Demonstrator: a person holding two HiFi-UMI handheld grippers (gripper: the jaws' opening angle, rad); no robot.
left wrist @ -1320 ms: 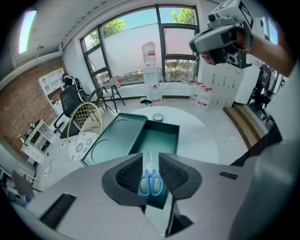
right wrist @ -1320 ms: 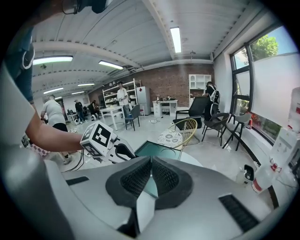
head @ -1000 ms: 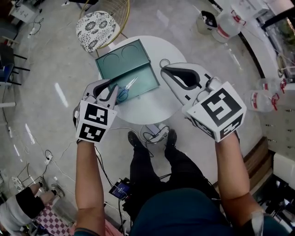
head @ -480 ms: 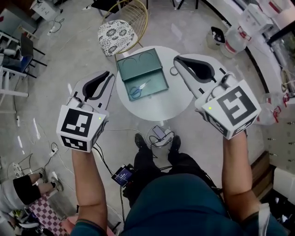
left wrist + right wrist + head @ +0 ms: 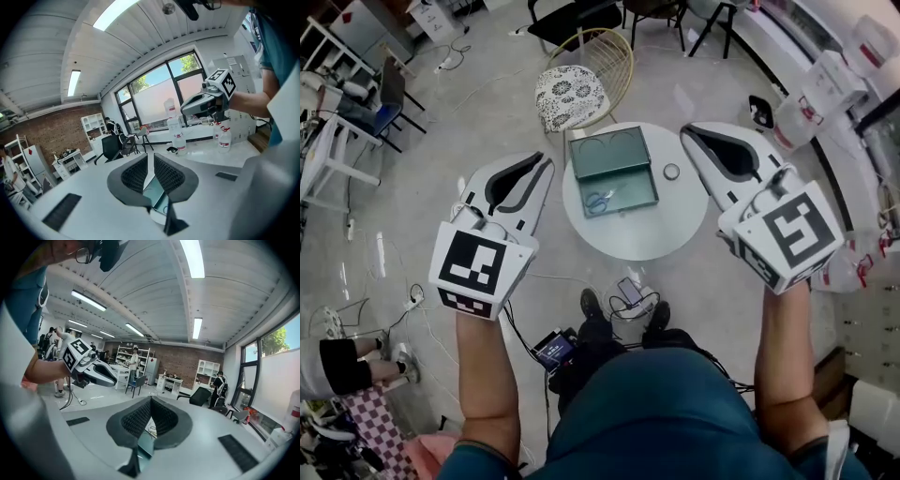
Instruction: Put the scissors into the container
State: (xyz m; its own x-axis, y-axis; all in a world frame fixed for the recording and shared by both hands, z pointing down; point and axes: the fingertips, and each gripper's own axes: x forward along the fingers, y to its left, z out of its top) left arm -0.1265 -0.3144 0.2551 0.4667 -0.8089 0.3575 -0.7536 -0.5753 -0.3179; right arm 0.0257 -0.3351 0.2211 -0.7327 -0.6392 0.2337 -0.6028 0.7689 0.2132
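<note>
The scissors, with blue handles, lie inside the green container, in the left part of its near compartment. The container's far half, with two round recesses, lies open and flat beside it. The container rests on the far left of a round white desk, and a small ring-shaped object sits on the desk just to its right, apart from it. The left hand-held gripper is held up to the left of the desk, well apart from the container. Its ribbed pads stand a narrow slit apart with nothing between them, and the green container shows through the gap in the left gripper view. The right hand-held gripper is raised to the right of the desk. Its jaws meet at the tips and it is empty. A chair with a patterned cushion stands on the floor beyond the desk.
</note>
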